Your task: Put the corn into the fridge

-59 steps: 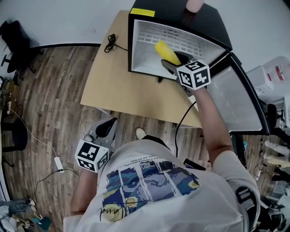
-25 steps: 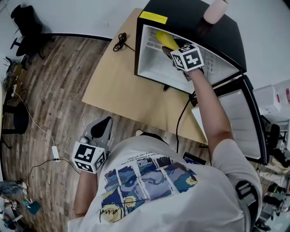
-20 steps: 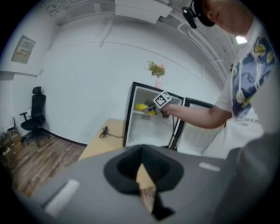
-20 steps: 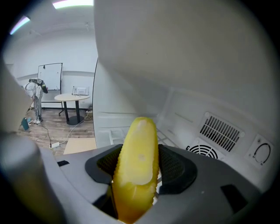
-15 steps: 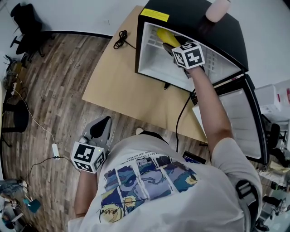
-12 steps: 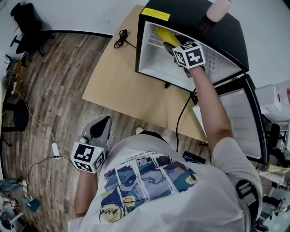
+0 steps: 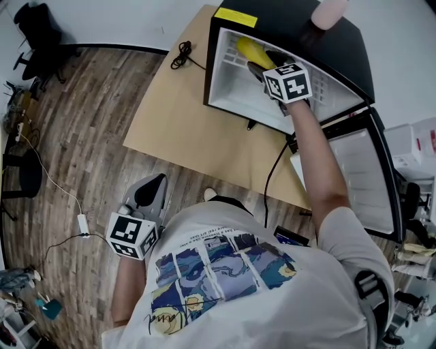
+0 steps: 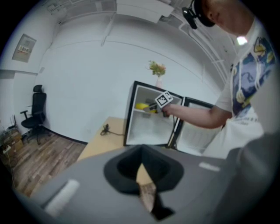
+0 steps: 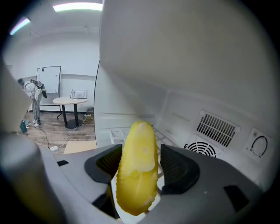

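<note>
Step in hand: placement. Right hand-held gripper [image 7: 256, 66] is reaching into the black mini fridge with the white interior [image 7: 286, 19], which sits on the light wooden tabletop [image 7: 170, 116].

- Jaws are clamped on the yellow corn cob [image 9: 138, 173]. The grip sits low on the cob, and its tip points up and toward the rear wall.
- The corn is inside the cavity, in the upper part near the left wall. It is held in the air and not yet set down.
- The right gripper view shows the white wire shelf [image 9: 111, 132] ahead and below, with the round fan grille [image 9: 202, 149] on the back wall to the right.
- The fridge door [image 7: 361, 177] is swung wide open to the right.
- Left hand-held gripper [image 7: 151, 189] hangs low beside the person's hip, well away from the fridge. Its jaws are together with nothing in them.

My read is that the task is nearly done. Next move:

1. Lower the cob until it lies on the shelf.
2. Part the jaws.
3. Back straight out without dragging it.

The cob is round and may roll on the wires, so release it gently.
</note>
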Demonstrator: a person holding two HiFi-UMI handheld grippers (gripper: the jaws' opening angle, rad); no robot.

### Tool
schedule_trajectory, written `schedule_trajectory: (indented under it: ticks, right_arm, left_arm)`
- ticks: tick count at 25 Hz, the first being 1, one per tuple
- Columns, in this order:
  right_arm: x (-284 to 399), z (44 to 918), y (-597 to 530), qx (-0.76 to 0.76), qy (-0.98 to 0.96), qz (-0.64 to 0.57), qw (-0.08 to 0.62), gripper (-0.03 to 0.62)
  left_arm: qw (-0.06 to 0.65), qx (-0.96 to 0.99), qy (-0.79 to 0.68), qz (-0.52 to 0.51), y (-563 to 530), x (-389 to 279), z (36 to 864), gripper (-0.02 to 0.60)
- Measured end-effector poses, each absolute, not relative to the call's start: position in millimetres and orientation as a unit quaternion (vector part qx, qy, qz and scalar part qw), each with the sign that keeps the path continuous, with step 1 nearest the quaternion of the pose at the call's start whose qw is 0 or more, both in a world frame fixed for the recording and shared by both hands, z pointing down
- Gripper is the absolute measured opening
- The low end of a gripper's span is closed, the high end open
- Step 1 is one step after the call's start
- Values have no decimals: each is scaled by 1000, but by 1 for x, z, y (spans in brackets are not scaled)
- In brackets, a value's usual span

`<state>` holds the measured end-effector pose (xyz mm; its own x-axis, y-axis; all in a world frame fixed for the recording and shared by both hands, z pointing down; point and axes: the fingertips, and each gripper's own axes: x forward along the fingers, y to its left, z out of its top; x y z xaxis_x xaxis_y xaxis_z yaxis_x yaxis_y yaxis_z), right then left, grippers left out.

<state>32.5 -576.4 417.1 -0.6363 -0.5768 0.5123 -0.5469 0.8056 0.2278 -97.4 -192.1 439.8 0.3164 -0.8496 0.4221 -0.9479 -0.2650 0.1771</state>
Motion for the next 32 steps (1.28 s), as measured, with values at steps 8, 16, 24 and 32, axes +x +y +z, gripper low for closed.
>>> schedule_trajectory:
  ticks: [8, 16, 24, 32]
  right_arm:
    - [51, 409, -565, 335, -899, -25, 281, 255]
    - [77, 406, -543, 367, -888, -20, 278, 256]
    - [98, 400, -504, 398, -878, -13, 265, 256]
    - [108, 401, -440, 418, -875, -3, 244, 241]
  left_arm:
    - [201, 801, -550, 124, -188, -95, 440, 9]
    - [197, 817, -527, 126, -177, -96, 440, 9]
    - [190, 832, -506, 127, -158, -100, 440, 9]
    - [185, 845, -486, 128, -130, -103, 441, 9]
